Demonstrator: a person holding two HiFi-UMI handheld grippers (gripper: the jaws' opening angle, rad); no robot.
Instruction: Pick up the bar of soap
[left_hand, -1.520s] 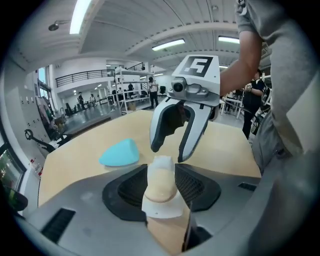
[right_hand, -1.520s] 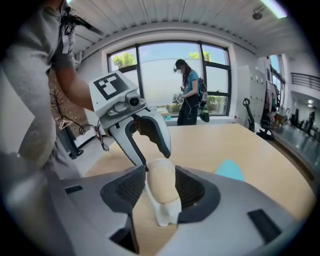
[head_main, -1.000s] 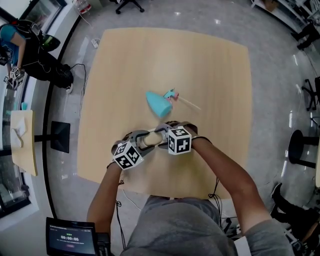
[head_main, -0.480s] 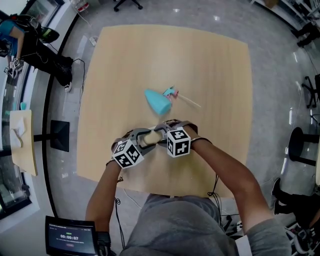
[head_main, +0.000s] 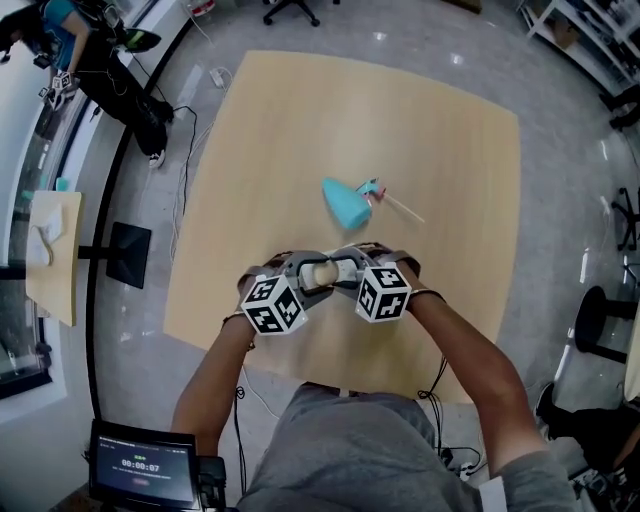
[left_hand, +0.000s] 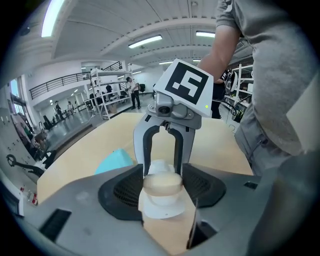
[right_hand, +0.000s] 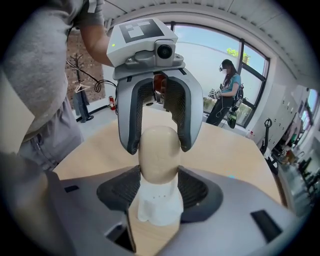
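Soap (head_main: 322, 272) over near table (head_main: 290, 140) edge. Your left gripper (left_hand: 161, 187) clamps one end; right gripper (right_hand: 159, 172), jaws wide, just closed slightly on the other. Squeeze unevenly and it may squirt out.

The bar of soap (head_main: 322, 272) is cream, the table (head_main: 300, 120) pale wood, the marker cubes (head_main: 272, 305) black-and-white.

Open lab hall: shelving racks (left_hand: 107, 92), floor cables (head_main: 190, 140)

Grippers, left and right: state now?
Left gripper: closed on the bar of soap.
Right gripper: jaws just closed in, gripping the same bar of soap.
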